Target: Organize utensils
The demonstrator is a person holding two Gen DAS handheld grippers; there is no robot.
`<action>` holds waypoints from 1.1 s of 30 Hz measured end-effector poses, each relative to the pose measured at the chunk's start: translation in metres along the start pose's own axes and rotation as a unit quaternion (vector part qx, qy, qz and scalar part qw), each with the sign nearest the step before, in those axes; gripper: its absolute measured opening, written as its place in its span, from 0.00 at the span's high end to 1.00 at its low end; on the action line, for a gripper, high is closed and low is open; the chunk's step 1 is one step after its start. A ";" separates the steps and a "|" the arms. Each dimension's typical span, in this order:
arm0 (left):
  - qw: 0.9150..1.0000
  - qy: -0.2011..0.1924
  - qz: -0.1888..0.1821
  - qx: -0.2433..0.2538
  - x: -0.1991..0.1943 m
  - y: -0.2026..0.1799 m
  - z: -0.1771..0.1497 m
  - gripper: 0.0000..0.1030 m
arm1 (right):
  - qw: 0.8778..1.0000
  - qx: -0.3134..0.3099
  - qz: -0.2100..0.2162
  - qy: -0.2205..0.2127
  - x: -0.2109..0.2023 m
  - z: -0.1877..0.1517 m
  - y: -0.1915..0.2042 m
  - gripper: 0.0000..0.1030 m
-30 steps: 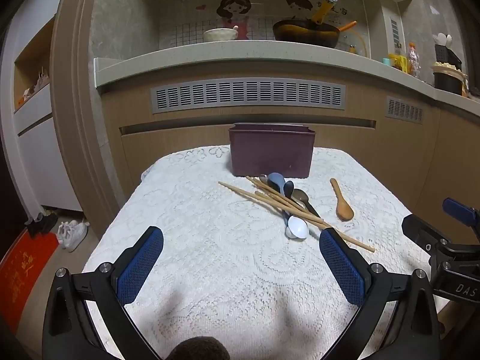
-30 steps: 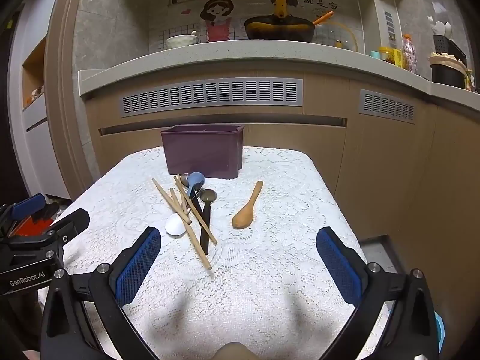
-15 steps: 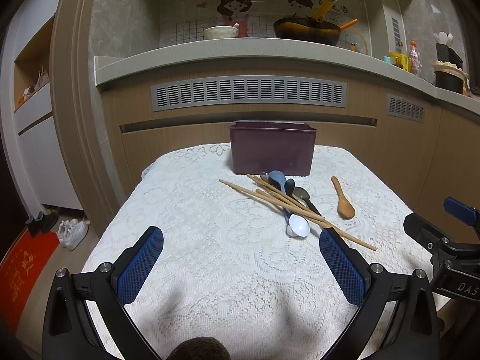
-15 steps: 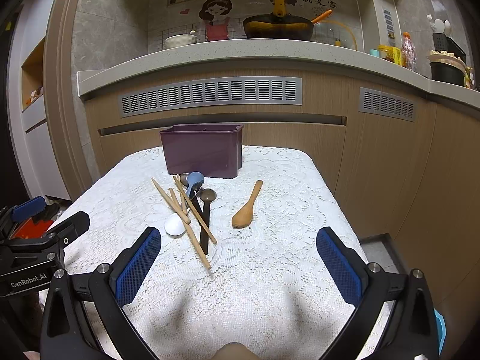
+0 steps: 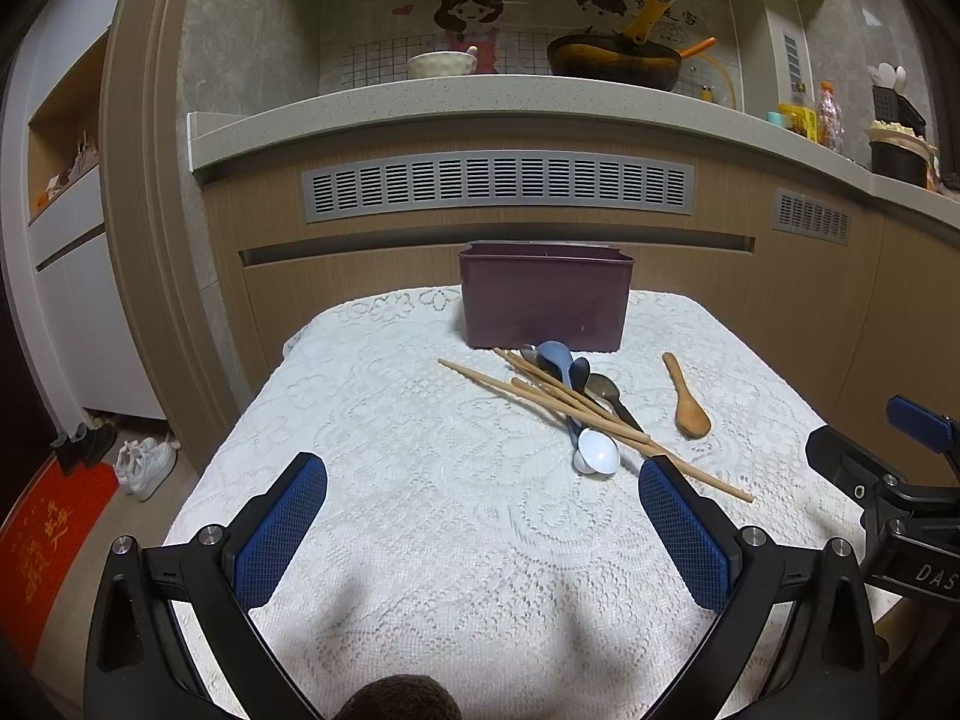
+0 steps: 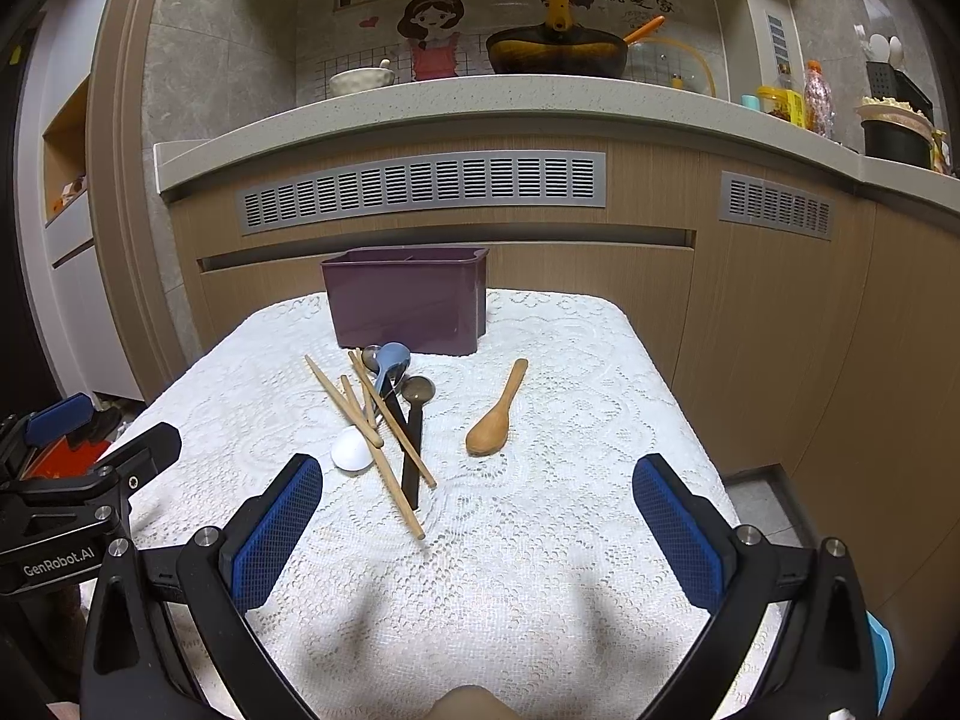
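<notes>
Very little is changing over the last second: both views are drifting only slightly, and the pile in the middle of each frame is lying exactly as it did before, so the sorting is not yet starting. The left gripper [image 5: 483, 519] is hovering low over the near end of the desk [image 5: 372, 420] with its jaws spread wide and nothing between them, and the right gripper [image 6: 477, 525] is doing the same, jaws apart and empty. The purple bin [image 6: 408, 306] is standing upright at the far edge of the lace cloth, above the centre of the frame, and I can make out a divider inside it from the right view, though not what, if anything, it is holding. Just in front of it the chopsticks [image 6: 372, 420] are lying crossed over a tangle of spoons: a blue spoon [image 6: 390, 360] nearest the bin, a dark spoon [image 6: 414, 420] running toward the camera, and a white spoon [image 6: 351, 450] at the lower left of the heap. The wooden spoon [image 6: 495, 414] is lying alone, right of the pile and clear of it. To my eye it is the easiest first pick for the right gripper, since nothing is overlapping it.
</notes>
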State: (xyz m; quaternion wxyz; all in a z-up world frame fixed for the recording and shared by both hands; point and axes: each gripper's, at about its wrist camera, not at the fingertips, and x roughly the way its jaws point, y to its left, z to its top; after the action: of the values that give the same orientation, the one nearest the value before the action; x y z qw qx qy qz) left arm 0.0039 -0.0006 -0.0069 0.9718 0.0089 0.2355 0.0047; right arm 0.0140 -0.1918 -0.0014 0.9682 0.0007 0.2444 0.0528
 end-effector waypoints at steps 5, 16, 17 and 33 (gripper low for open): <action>1.000 0.001 -0.001 0.000 -0.001 0.002 0.000 0.00 | 1.000 0.000 0.001 0.001 0.001 0.001 0.000 0.00; 1.000 0.000 0.000 0.000 0.000 -0.001 0.000 0.00 | 1.000 0.004 0.004 0.000 0.000 0.001 0.001 0.00; 1.000 0.000 0.000 0.000 0.000 -0.001 0.000 0.00 | 1.000 0.001 0.005 -0.001 0.000 0.001 0.001 0.00; 1.000 0.000 0.000 0.000 0.001 -0.002 -0.001 0.00 | 1.000 0.005 0.001 0.007 0.001 0.001 -0.002 0.01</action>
State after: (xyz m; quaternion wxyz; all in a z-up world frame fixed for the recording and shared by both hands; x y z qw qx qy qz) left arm 0.0041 -0.0023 -0.0082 0.9718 0.0090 0.2358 0.0050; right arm 0.0158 -0.1932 -0.0008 0.9665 0.0053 0.2510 0.0531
